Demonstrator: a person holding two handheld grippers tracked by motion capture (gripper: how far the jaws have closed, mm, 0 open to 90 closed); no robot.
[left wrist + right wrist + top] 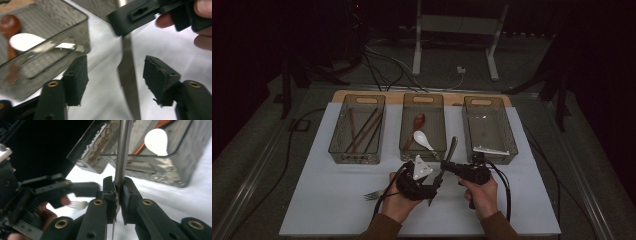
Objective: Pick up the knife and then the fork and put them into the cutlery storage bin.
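Note:
A steel table knife (pixel 444 167) hangs tilted above the white mat, handle toward the bins and blade toward the person. My right gripper (pixel 447 165) is shut on it near where handle meets blade; in the right gripper view the pads (pixel 110 190) press both sides of the knife (pixel 122 150). My left gripper (pixel 433 187) is open. In the left gripper view its jaws (pixel 116 63) stand wide on either side of the blade (pixel 127 75), with a gap on each side. A fork (pixel 373 195) lies on the mat by the left hand.
Three smoky plastic bins stand in a row at the back. The left bin (pixel 334 135) holds chopsticks. The middle bin (pixel 444 135), close ahead of the knife, holds a brown spoon (pixel 418 120) and a white spoon (pixel 423 140). The right bin (pixel 512 145) holds a pale utensil.

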